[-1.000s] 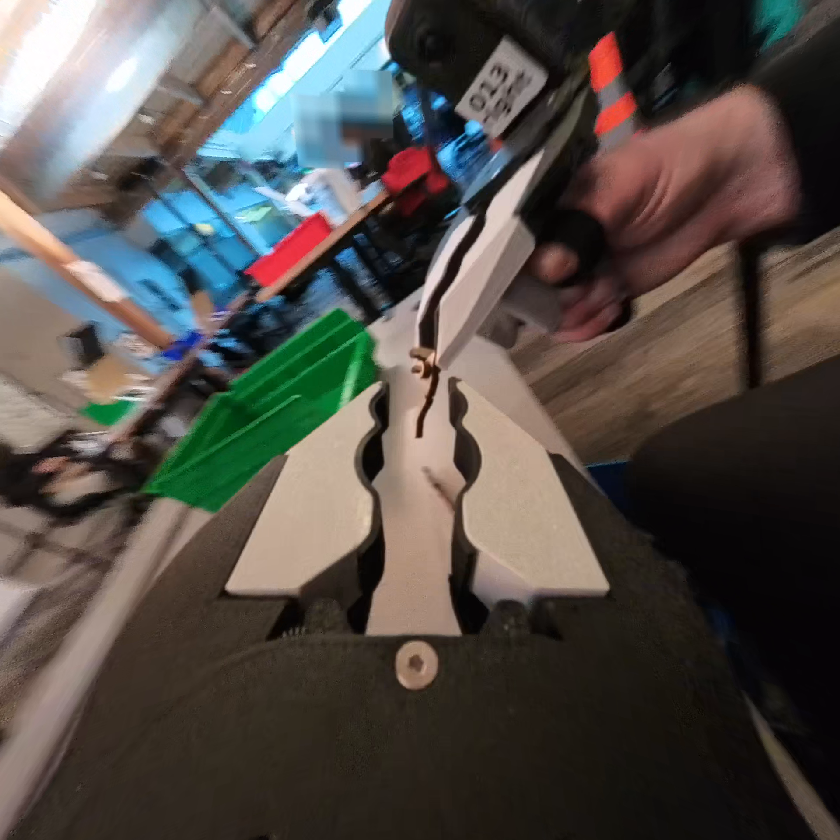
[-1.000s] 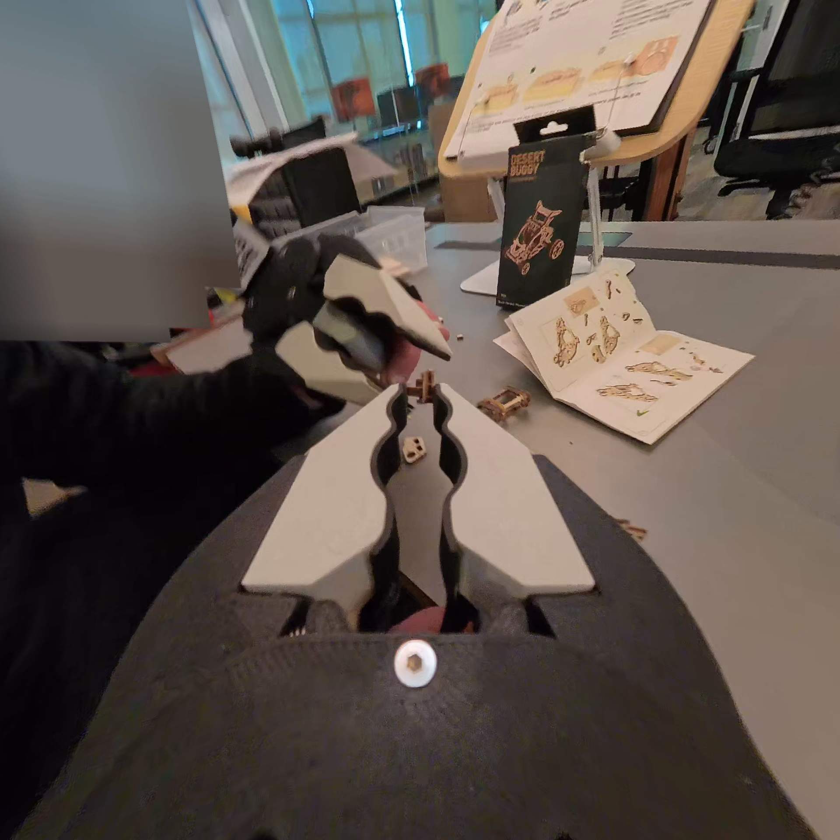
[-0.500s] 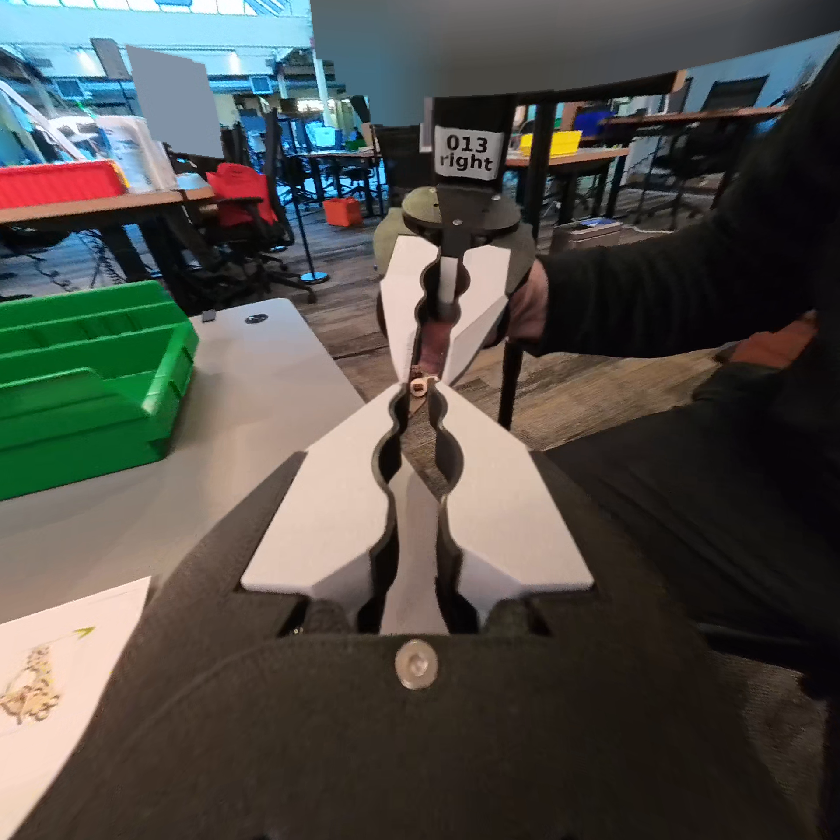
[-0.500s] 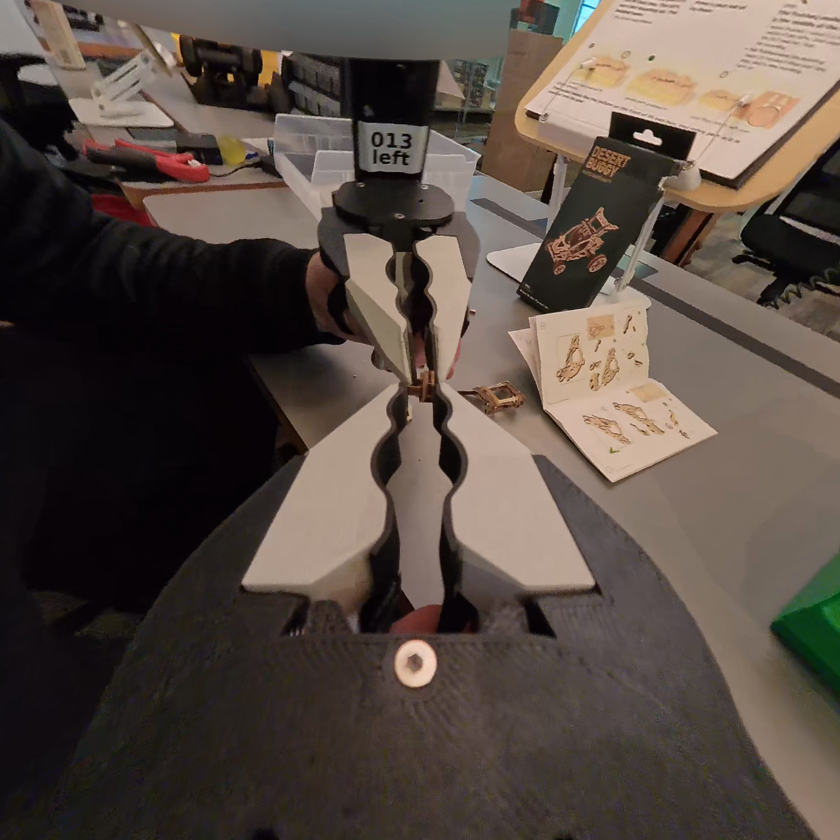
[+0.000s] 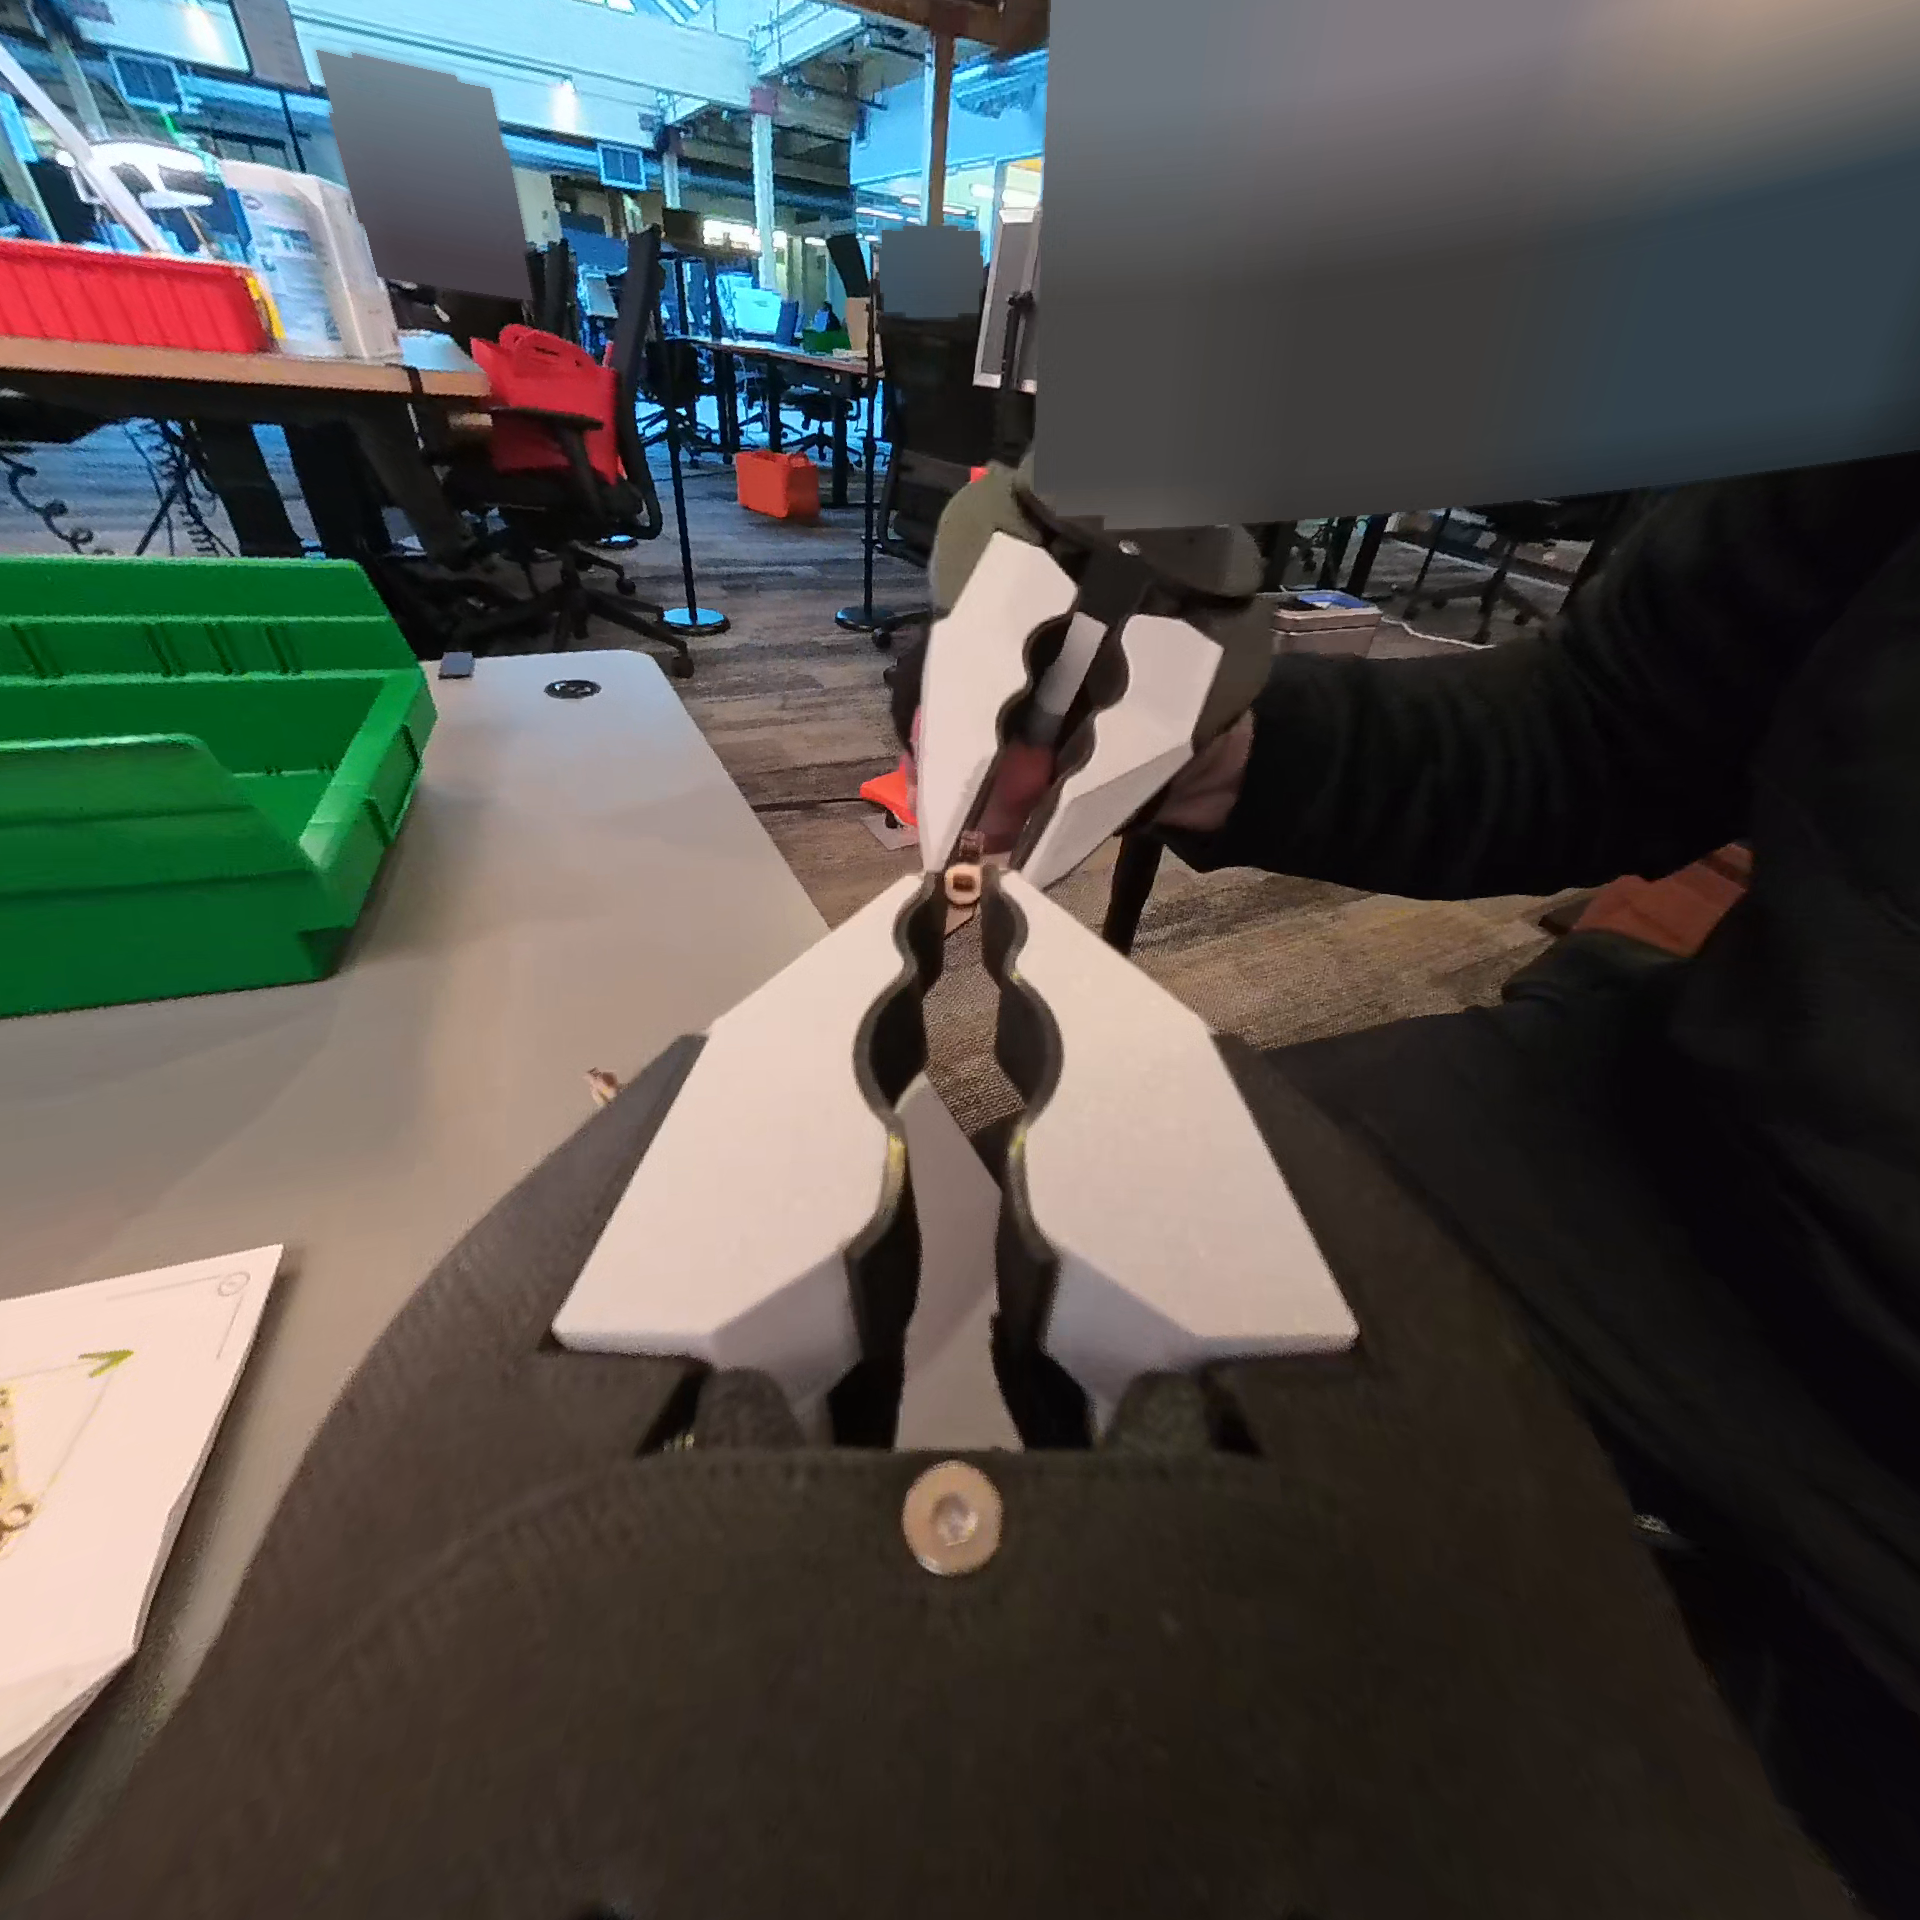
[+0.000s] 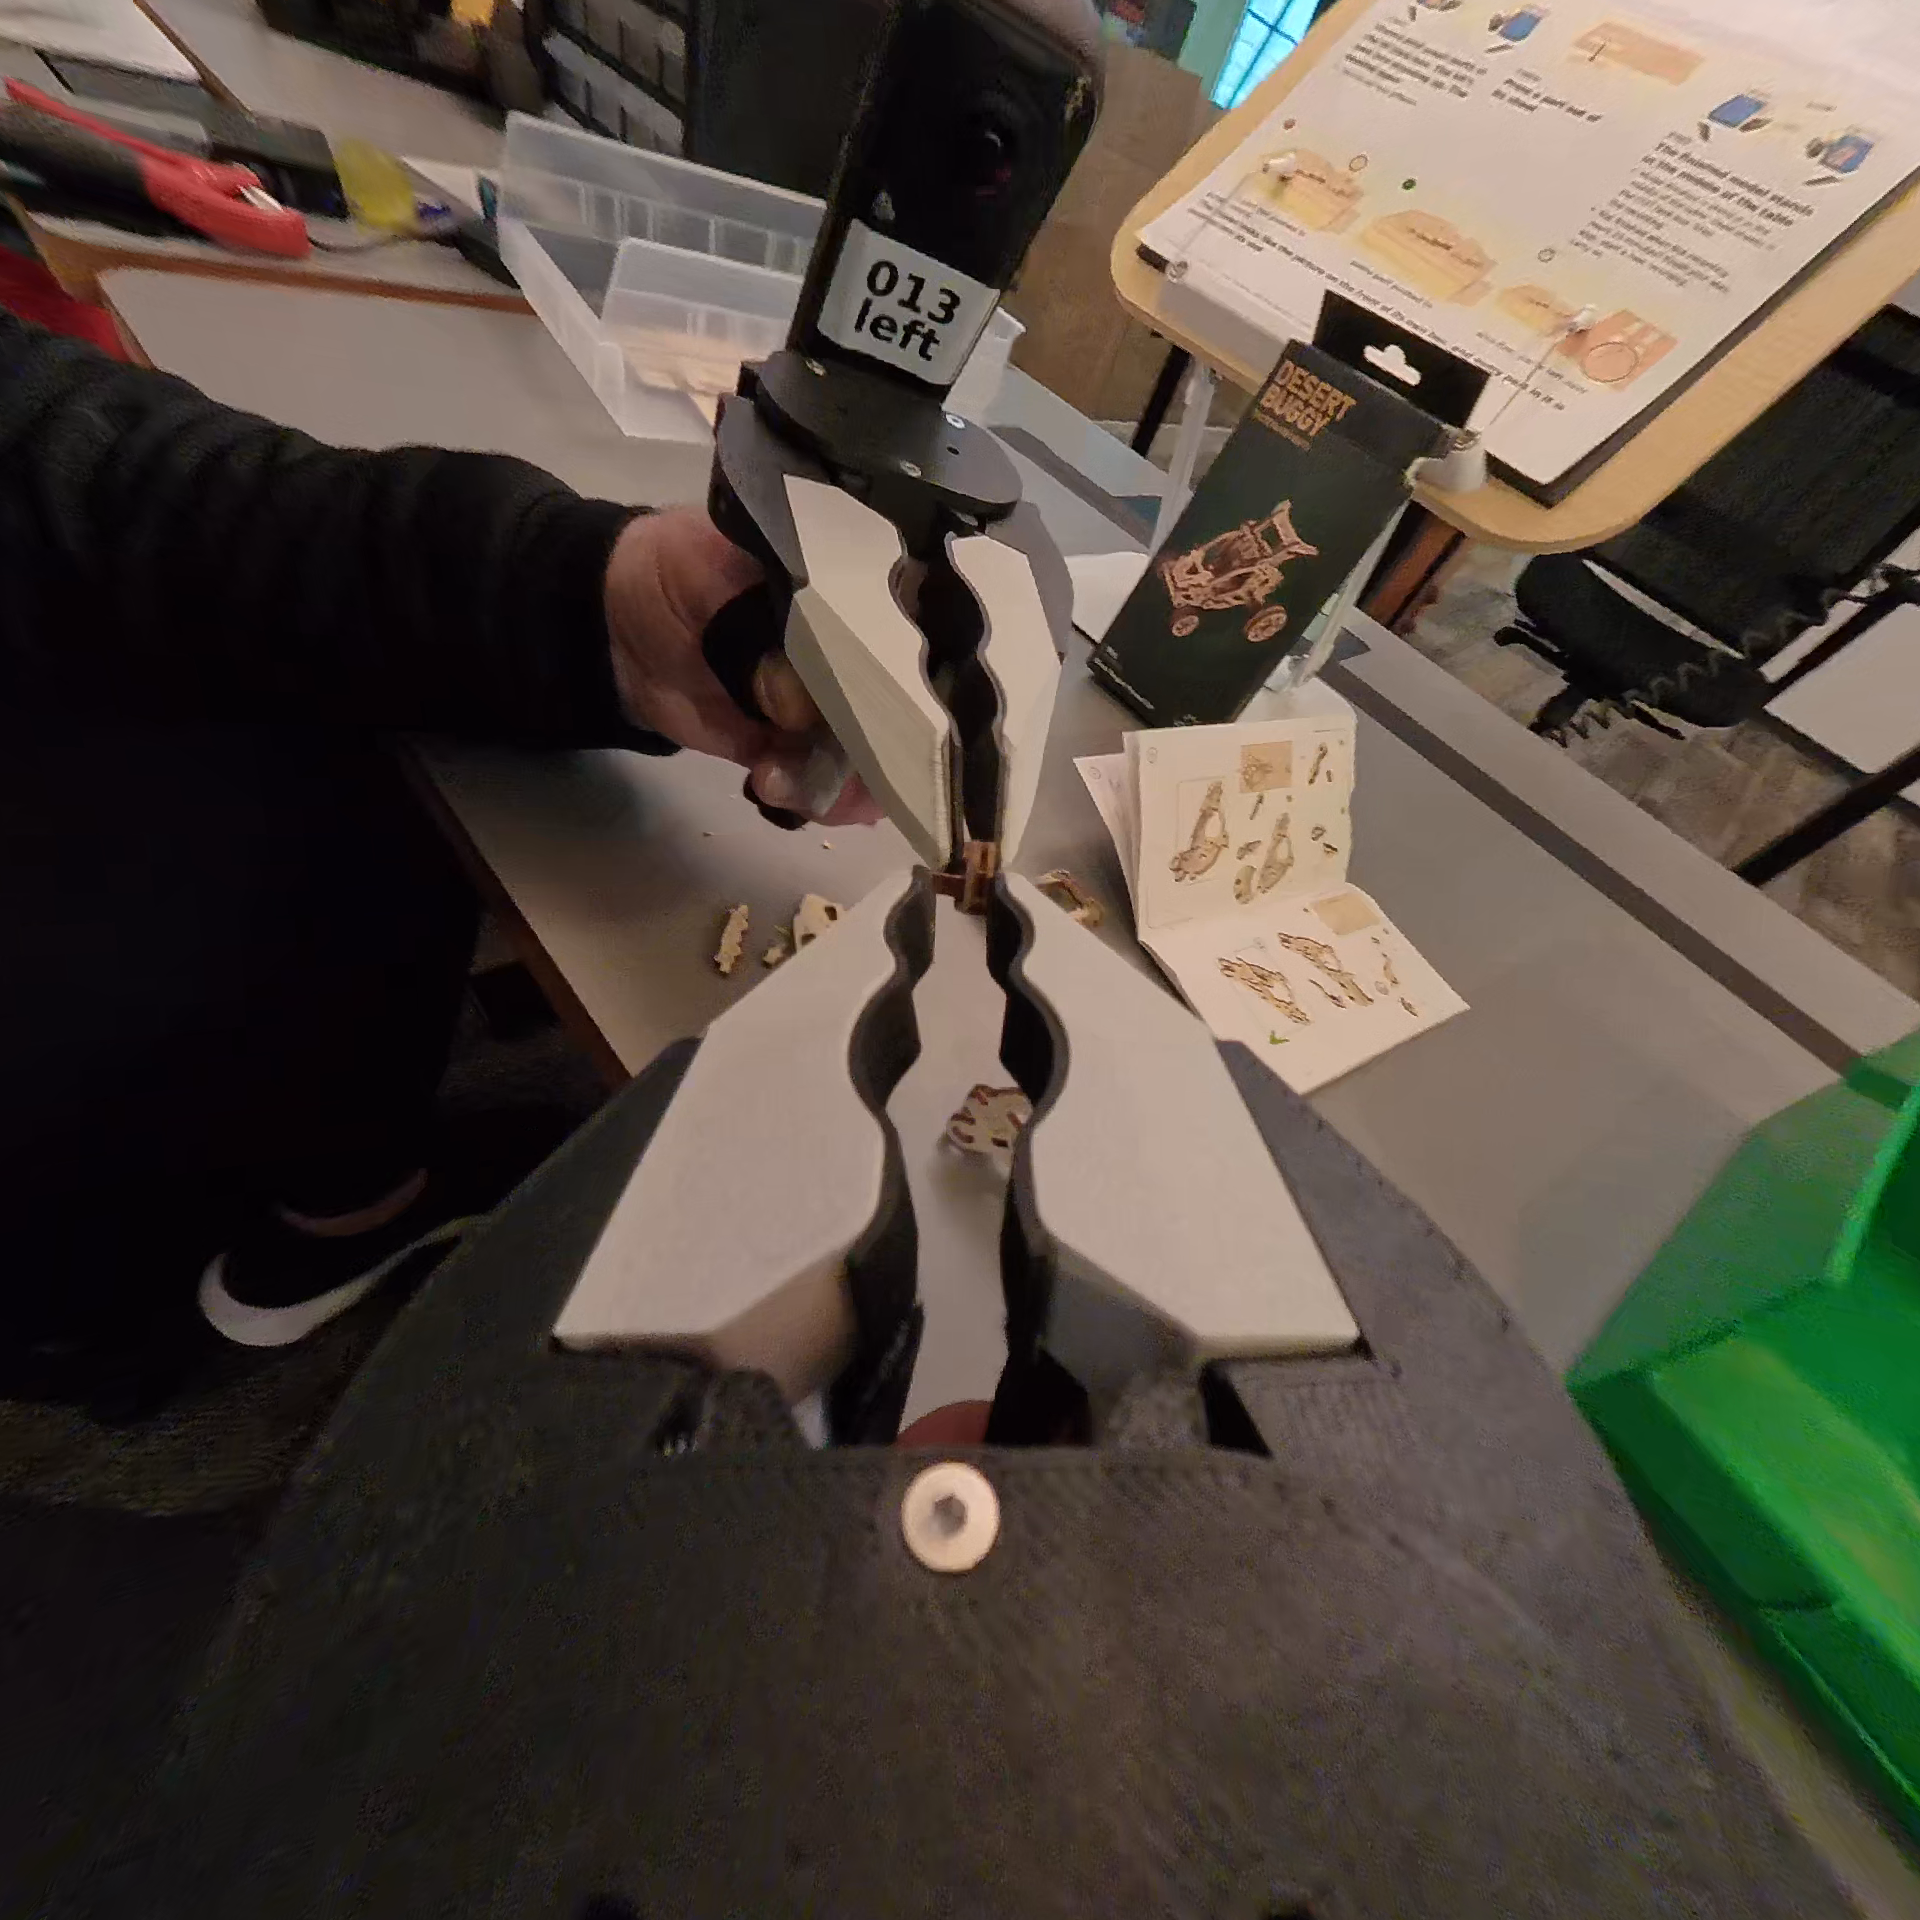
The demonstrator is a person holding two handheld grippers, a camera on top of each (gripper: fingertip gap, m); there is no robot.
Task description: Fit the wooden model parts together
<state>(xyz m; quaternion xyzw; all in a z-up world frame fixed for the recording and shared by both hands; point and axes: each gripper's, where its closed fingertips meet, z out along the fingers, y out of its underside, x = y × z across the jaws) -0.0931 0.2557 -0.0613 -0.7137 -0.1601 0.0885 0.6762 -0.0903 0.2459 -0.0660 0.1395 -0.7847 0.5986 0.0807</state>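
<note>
At frame centre, the left gripper [image 5: 964, 883] is now pinching a small pale wooden part [image 5: 963, 884], having closed from wide open a second ago. The right gripper [image 6: 966, 883] is still clamping a brown wooden piece [image 6: 948, 883], tip to tip above the table edge [image 6: 540, 831]. Both parts are probably being pressed together now

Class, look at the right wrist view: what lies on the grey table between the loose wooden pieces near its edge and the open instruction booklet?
A small wooden frame part lies on the table, between the loose wooden pieces and the booklet, behind the meeting claw tips; right wrist view only.
</note>
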